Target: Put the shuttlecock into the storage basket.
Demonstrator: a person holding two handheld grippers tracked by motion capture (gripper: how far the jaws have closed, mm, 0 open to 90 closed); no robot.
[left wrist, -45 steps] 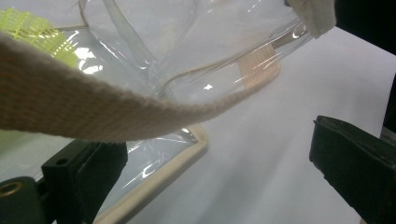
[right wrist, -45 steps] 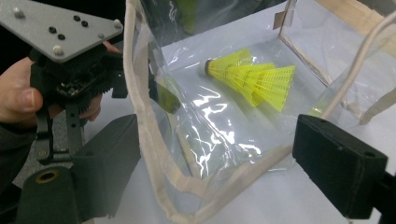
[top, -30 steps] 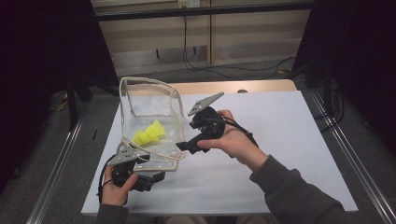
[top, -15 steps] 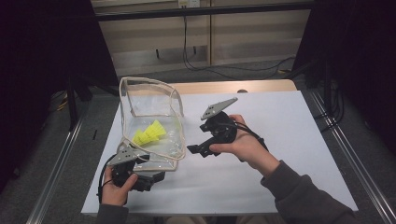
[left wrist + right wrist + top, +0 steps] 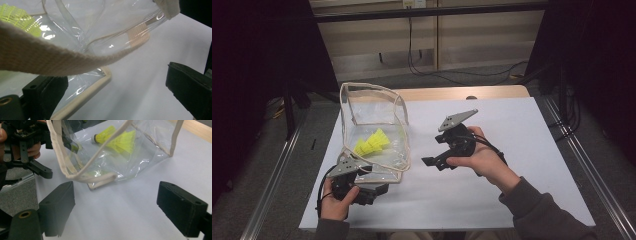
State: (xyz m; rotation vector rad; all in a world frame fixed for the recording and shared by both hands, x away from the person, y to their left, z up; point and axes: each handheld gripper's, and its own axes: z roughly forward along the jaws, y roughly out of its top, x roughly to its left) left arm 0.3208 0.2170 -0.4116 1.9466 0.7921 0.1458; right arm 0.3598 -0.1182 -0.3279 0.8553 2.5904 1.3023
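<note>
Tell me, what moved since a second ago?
The right hand-held gripper pulled back from the clear bag toward the table's middle, jaws open and empty. The left hand-held gripper, the bag and the yellow shuttlecocks stayed put.

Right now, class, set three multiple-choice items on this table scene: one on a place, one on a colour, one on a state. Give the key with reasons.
1. Where do the shuttlecocks lie?
A. inside the clear bag
B. on the bare white table
C. in the right tool

2. What colour are the shuttlecocks?
A. red
B. yellow
C. blue

3. How does the right tool stand?
A. shut on the bag's strap
B. shut on a shuttlecock
C. open, holding nothing

Key: 1 A, they show through the bag's clear wall in the high view; 2 B, bright yellow skirts show in the right gripper view; 3 C, its jaws stand wide apart over the white table, away from the bag.
</note>
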